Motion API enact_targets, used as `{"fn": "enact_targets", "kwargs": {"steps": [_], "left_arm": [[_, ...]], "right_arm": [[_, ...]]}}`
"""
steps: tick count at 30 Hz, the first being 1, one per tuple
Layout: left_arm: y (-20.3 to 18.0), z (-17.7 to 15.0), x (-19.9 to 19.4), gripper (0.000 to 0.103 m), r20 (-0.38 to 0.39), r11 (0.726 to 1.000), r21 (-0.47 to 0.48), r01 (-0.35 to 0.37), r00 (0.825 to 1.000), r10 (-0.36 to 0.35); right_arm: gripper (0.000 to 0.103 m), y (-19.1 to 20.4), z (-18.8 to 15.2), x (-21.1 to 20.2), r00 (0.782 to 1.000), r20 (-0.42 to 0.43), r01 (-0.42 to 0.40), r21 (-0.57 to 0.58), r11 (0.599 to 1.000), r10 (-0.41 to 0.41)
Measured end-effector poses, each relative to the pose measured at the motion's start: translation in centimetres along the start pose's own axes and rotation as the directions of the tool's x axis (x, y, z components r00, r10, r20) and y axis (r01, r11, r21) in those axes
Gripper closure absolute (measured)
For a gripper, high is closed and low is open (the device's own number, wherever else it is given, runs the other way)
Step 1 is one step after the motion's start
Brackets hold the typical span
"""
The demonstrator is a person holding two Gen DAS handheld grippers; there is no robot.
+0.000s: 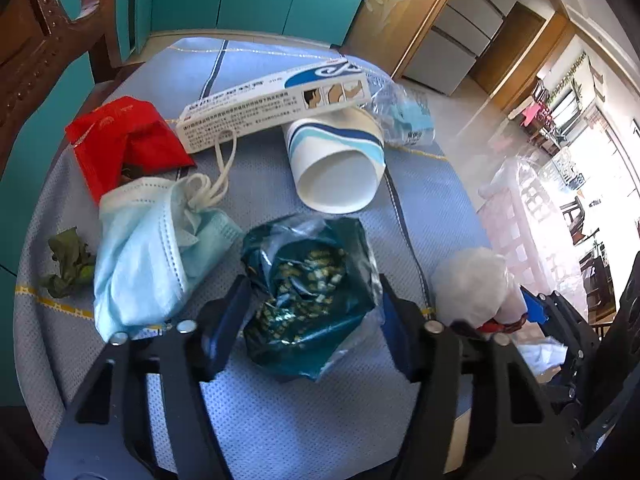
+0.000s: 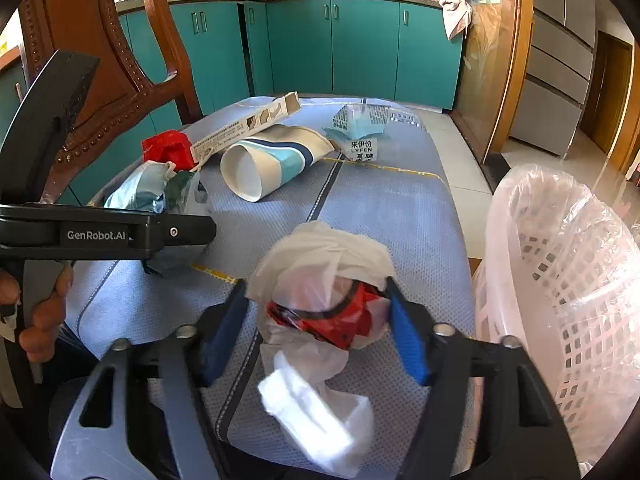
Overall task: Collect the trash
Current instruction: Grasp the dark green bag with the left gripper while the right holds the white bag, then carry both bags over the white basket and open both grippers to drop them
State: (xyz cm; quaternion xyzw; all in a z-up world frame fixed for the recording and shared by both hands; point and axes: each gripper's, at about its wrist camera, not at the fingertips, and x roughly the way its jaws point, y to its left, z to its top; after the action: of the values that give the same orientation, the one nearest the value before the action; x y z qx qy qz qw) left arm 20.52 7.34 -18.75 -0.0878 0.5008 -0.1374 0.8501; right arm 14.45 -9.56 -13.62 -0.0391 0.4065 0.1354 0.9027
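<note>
Between my left gripper's (image 1: 310, 312) half-open jaws: crumpled teal foil wrapper (image 1: 308, 300); my right gripper (image 2: 316, 320) pinches white tissue wad (image 2: 320, 280); lined pink basket (image 2: 560, 280) beside it empty, five items remain.

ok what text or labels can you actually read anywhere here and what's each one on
"GenRobot.AI": on the side of the left gripper, seen from the right wrist.
"来伊份 LYFEN": on the clear snack wrapper at the far end of the mat.
Long white box: printed Chinese lines and a blue logo, too small and blurred to read.
Teal foil wrapper: pattern only, unreadable.
</note>
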Motion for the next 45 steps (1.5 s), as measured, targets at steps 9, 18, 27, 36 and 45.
{"fn": "enact_targets", "kwargs": {"steps": [9,18,27,36,45], "left_arm": [[-0.4,0.0,-0.7,0.047,0.045,1.0,0.021,-0.002,0.999,0.001],[-1.7,-0.2,-3.4,0.048,0.173,0.996,0.085,0.014,0.985,-0.029],[-9.8,0.8,-6.5,0.048,0.26,0.959,0.258,0.119,0.947,-0.187],[-23.3,1.5,-1.3,0.048,0.086,0.854,0.427,0.296,0.927,-0.364],[-29.4,1.1,2.8,0.034,-0.033,0.795,0.498,0.346,0.924,-0.381]], "right_arm": [[0.065,-0.3,0.2,-0.5,1.0,0.013,-0.011,0.014,1.0,0.01],[0.066,-1.9,1.7,-6.6,0.99,0.141,0.017,0.029,0.999,-0.02],[0.066,-9.8,0.2,-13.4,0.955,0.215,0.177,0.147,0.973,-0.206],[0.066,-17.9,-4.5,-16.9,0.924,0.158,0.289,0.303,0.908,-0.347],[0.065,-21.4,-6.9,-18.4,0.913,0.14,0.307,0.383,0.871,-0.383]]}}
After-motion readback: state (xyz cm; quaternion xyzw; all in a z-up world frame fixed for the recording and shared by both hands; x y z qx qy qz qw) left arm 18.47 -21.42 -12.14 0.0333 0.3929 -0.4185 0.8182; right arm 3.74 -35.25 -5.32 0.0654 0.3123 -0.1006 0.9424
